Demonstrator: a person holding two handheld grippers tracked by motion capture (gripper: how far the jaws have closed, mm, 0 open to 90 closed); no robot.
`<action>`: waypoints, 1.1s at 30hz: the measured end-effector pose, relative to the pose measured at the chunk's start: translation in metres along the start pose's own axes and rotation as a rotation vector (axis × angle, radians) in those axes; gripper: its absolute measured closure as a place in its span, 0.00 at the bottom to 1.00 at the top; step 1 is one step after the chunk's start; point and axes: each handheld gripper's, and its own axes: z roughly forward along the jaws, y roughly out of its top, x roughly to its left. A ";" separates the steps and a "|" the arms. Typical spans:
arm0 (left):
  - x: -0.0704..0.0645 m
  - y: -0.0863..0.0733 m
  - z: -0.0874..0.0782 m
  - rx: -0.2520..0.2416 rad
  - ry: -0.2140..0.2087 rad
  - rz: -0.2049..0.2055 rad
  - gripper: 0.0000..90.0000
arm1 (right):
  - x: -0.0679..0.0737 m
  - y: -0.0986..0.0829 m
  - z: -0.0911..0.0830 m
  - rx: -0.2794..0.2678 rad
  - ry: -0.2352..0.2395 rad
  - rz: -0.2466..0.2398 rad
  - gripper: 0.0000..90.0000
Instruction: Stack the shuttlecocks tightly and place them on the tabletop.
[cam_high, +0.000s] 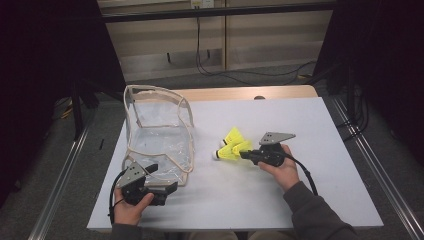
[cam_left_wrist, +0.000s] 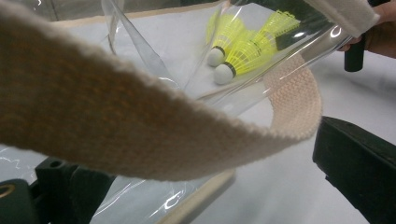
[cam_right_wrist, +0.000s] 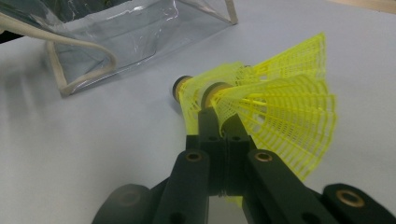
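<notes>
1. We've got a clear plastic bag with cream webbing trim standing on the left part of the grey worktop, mouth open.
2. Two yellow shuttlecocks lie just right of the bag, near the middle of the worktop, cork ends pointing toward the bag.
3. Our right gripper is clamped on the yellow skirt of one shuttlecock; in the right gripper view the jaws sit pressed together with the mesh pinched between them.
4. Our left gripper sits at the bag's near corner. In the left gripper view the webbing strap runs across between the jaws, which stand wide apart, so it looks released, not pinching anything.
</notes>
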 end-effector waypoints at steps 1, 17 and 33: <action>0.000 0.000 0.000 -0.003 -0.001 -0.001 0.03 | 0.000 0.000 0.000 0.001 0.000 0.001 0.99; 0.000 0.000 0.000 0.000 0.001 0.000 0.03 | 0.002 -0.001 0.003 0.010 0.003 -0.003 0.99; 0.000 0.000 0.000 -0.003 -0.001 0.000 0.03 | 0.003 -0.001 0.007 0.017 0.005 -0.002 0.99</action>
